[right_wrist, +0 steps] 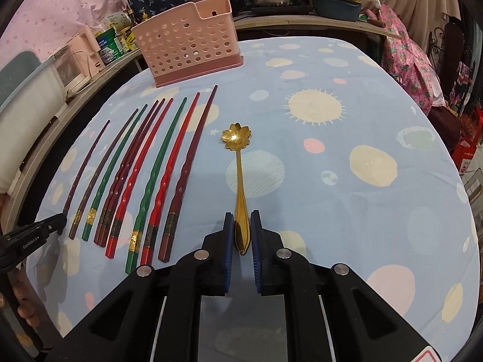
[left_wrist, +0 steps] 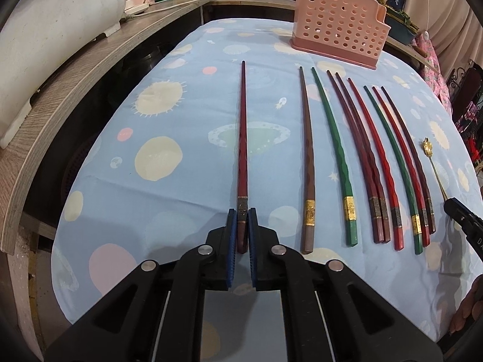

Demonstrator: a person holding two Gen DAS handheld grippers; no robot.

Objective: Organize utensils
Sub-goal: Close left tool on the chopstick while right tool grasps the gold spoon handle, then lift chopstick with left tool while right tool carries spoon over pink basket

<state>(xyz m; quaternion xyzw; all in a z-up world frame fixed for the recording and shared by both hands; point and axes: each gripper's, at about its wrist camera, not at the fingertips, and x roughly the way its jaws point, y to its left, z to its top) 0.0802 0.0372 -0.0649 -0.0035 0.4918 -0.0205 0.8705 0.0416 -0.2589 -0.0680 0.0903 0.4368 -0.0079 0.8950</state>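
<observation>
While nine chopsticks lay side by side on the table, the left gripper (left_wrist: 241, 220) had its blue ribbed pads clamped on the thick end of the one set apart, a dark red chopstick (left_wrist: 242, 150) with a metallic band near its butt. Beside it lay the other eight chopsticks (left_wrist: 371, 163): one brown, two green, the others in red to dark maroon shades, all slender, tapering, faceted along the grip and banded in gold or grey. The right gripper (right_wrist: 242, 229) was closed on the handle of a single gold spoon (right_wrist: 240, 181), shiny metal with a flower-shaped bowl, lying just right of the chopsticks. One pink plastic utensil holder (left_wrist: 338, 27), perforated with round holes and stepped at its rim, stood upright at the table's far side. A light blue tablecloth (right_wrist: 347, 199) printed with suns and planets covered the table.
</observation>
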